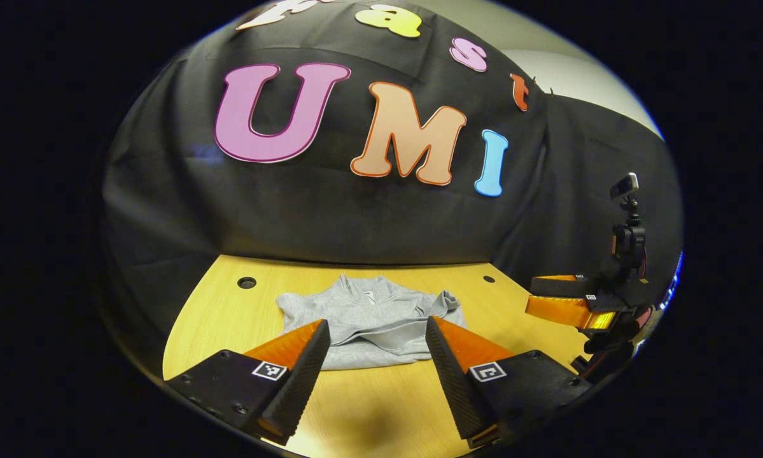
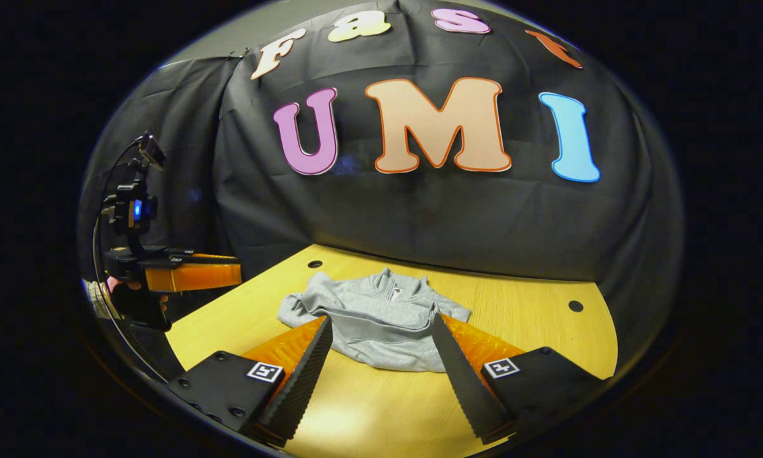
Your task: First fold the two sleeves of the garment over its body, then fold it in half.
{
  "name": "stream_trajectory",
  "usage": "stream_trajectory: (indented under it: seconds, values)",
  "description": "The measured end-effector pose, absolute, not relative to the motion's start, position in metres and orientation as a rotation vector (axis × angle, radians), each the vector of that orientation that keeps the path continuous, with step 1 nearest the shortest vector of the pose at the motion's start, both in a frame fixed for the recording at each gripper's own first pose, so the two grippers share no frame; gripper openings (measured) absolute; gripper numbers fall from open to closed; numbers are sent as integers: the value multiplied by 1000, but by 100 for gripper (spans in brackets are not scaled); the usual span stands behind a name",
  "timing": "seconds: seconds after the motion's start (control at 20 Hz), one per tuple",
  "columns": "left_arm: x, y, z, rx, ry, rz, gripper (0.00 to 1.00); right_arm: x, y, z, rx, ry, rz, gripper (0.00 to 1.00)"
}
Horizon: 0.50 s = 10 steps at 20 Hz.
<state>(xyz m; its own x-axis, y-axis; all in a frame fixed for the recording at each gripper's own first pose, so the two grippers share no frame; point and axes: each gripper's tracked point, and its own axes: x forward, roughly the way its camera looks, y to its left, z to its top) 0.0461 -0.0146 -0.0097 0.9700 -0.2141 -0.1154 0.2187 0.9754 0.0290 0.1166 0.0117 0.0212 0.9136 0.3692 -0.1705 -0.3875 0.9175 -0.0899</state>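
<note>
In the left gripper view, your left gripper (image 1: 376,331) sits at the bottom of the frame with its two fingers spread wide apart and nothing between them. Through that gap, at lower centre, you see the grey garment (image 1: 371,318) lying on the wooden table (image 1: 381,407). It is bunched into a compact shape with its collar toward the black cloth wall (image 1: 368,216), and folds of fabric are gathered along its right edge. At the right edge of this view your right gripper (image 1: 534,296) hovers above the table's right side, well apart from the garment; its fingers point toward frame left with a gap between them, holding nothing.

In the right gripper view, the right gripper (image 2: 381,327) fills the bottom of the frame, its jaws also wide open and empty. The garment (image 2: 381,318) lies at lower centre, just beyond the fingertips and not touched by them, with its zip collar at the far side. At the left edge of this view you can see the left gripper (image 2: 238,273) held above the table's (image 2: 534,324) left edge, a hand (image 2: 136,299) gripping it below.
</note>
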Motion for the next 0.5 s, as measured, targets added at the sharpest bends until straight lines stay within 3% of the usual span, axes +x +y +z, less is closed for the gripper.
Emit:
stream_trajectory:
  seconds: [0.5]
  values:
    - [22,-28,-14,70,129,-247,88,91,-9,15,-61,141,270,98]
